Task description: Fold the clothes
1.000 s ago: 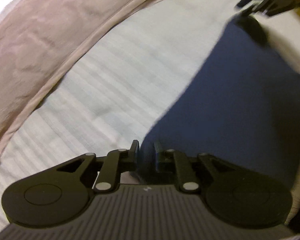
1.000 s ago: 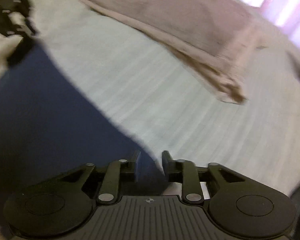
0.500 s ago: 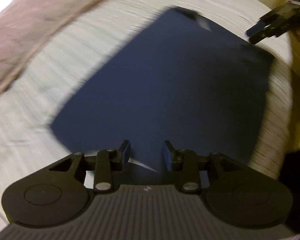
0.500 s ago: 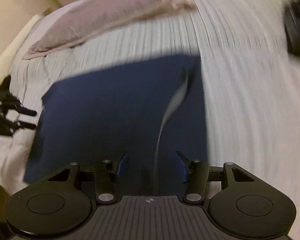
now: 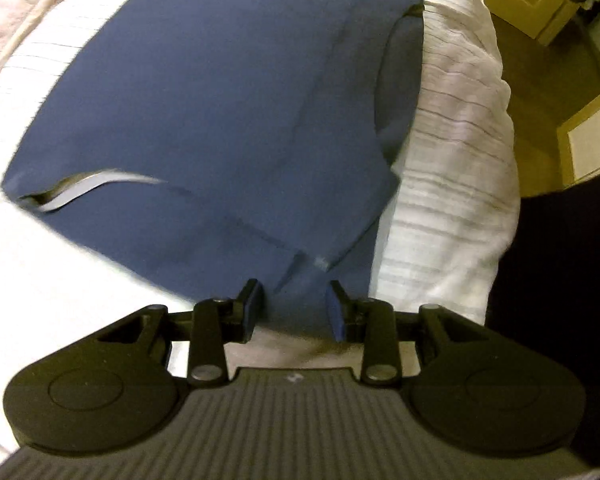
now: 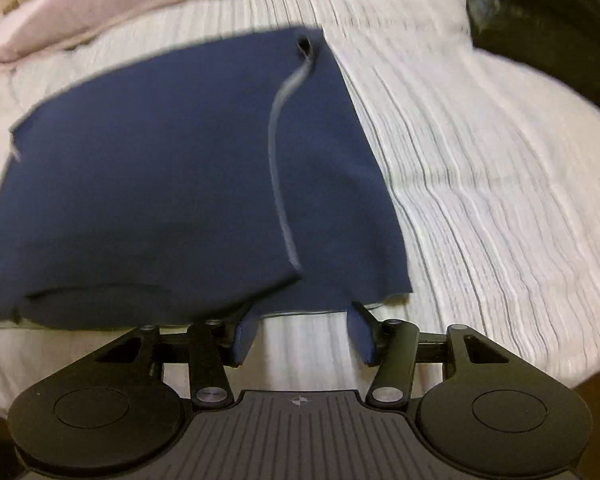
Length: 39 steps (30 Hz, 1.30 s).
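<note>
On bed [image 6: 480, 168], white ribbed cover: one navy garment [image 6: 160, 168], folded flat, pale seam line running across its top layer. Pink blanket [image 6: 112, 4] beyond it, apart. Dark item [image 6: 548, 40] at far right, blurred. Right gripper [image 6: 302, 330]: jaws spread, empty, just short of garment's near edge, cover showing between fingers. Left gripper [image 5: 292, 306]: jaws spread, empty, garment's corner lying between and just ahead of fingers; contact cannot be judged.
</note>
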Each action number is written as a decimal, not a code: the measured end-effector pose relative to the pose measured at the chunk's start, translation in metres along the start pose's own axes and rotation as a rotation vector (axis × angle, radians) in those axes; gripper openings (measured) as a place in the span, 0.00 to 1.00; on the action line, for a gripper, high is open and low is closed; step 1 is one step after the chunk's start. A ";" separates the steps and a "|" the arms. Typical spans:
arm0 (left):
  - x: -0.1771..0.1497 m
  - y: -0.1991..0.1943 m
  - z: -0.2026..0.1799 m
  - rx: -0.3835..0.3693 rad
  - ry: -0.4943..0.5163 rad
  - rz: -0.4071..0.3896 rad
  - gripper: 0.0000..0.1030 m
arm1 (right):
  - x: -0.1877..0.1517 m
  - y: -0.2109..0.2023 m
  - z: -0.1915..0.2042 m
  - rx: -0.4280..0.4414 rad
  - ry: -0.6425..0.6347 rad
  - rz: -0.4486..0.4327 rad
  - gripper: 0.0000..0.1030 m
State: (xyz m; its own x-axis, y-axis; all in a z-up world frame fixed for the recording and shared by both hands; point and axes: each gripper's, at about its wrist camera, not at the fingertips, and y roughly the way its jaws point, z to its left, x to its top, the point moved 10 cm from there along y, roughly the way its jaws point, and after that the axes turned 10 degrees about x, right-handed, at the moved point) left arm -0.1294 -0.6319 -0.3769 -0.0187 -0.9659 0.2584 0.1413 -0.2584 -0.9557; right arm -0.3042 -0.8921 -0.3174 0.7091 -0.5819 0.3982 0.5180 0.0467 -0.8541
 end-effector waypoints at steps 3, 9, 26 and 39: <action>-0.004 -0.008 0.010 0.017 -0.024 -0.014 0.34 | -0.005 -0.013 0.019 -0.062 -0.045 -0.012 0.58; -0.011 -0.017 -0.003 0.012 -0.055 -0.043 0.37 | -0.027 0.004 0.096 0.052 -0.104 0.017 0.75; -0.042 -0.079 -0.046 0.138 -0.082 -0.055 0.43 | -0.080 -0.050 0.133 -0.030 -0.159 -0.012 0.81; -0.038 -0.125 -0.033 0.234 -0.022 -0.128 0.60 | -0.078 -0.097 0.175 -0.073 -0.205 -0.117 0.95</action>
State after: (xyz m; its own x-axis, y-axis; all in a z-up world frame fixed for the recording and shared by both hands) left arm -0.1789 -0.5637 -0.2715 -0.0303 -0.9243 0.3805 0.3644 -0.3647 -0.8569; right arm -0.3267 -0.7092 -0.2072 0.7327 -0.4022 0.5489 0.5713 -0.0747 -0.8174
